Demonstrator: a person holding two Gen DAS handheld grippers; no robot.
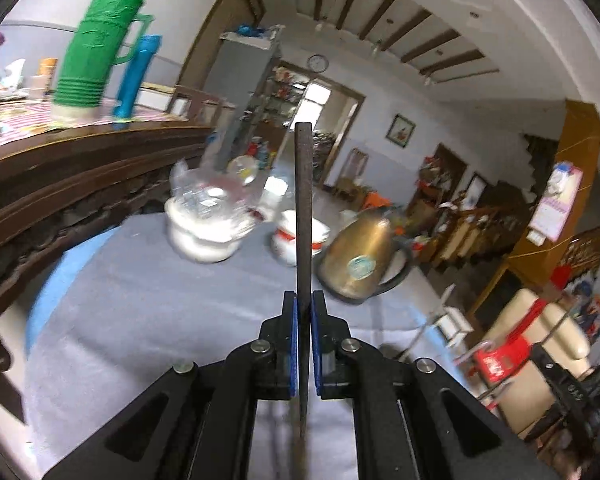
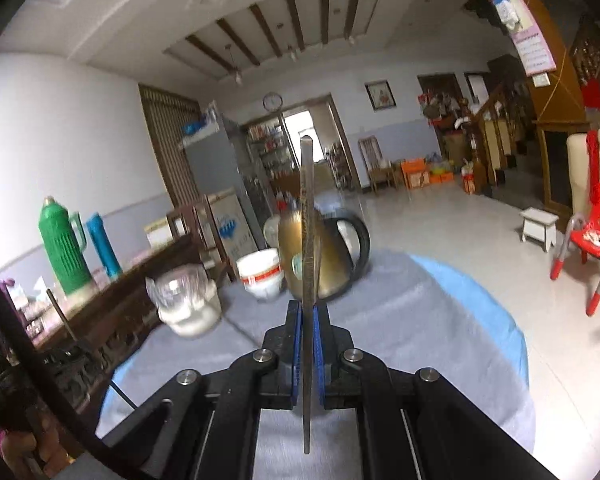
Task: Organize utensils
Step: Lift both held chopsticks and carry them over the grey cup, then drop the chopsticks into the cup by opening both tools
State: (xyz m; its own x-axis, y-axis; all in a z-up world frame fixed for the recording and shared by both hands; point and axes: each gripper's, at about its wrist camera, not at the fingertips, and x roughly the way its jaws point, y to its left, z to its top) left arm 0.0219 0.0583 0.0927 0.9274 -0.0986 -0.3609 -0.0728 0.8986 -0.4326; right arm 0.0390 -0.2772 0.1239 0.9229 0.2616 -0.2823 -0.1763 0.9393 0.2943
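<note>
The left gripper is clamped tight on a dark flat utensil handle, seen edge-on and running toward 12 o'clock above the grey-covered table. The right gripper likewise pinches a thin metal utensil edge-on. Ahead on the table stand a brass-coloured kettle, a white bowl at 11 o'clock and a glass-lidded white pot further left.
</note>
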